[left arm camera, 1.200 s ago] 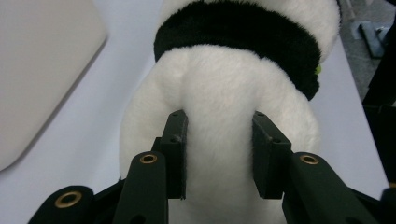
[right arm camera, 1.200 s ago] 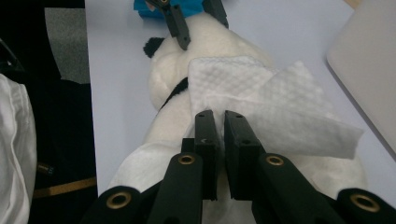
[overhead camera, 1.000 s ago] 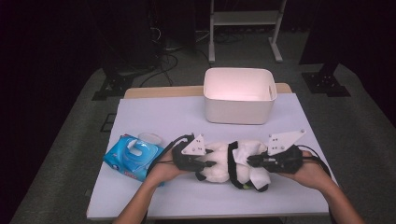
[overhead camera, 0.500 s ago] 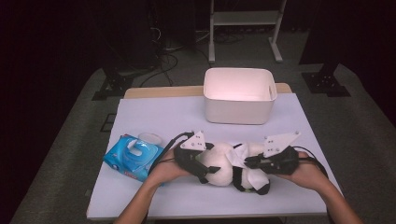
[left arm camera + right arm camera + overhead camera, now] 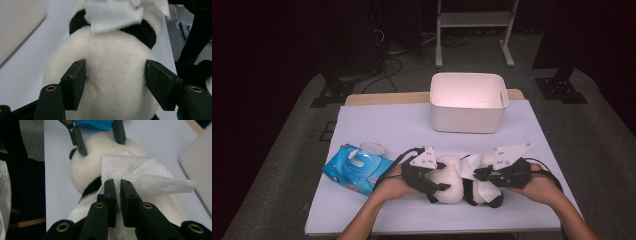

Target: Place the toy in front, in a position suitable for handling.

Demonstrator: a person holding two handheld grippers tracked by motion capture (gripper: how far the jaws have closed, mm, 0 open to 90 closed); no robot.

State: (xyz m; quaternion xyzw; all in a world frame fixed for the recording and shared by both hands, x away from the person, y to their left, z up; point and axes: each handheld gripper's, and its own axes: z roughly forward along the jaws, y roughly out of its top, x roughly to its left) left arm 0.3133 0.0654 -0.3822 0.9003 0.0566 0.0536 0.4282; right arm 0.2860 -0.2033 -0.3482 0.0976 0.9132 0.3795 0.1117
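Your plush panda (image 5: 459, 185) lay on the table (image 5: 377, 125) near its front edge, long axis running left to right, head toward your left tongs (image 5: 113, 77). Those had just been closing, pads pressing its head. Your right tongs (image 5: 117, 187) were clamped on the white wipe (image 5: 140, 180) over its body.

Black-and-white plush panda (image 5: 452, 184) lying on its side, low centre of the high view. White textured wipe (image 5: 140, 176) draped, crumpled, over its body, one corner sticking out sideways.
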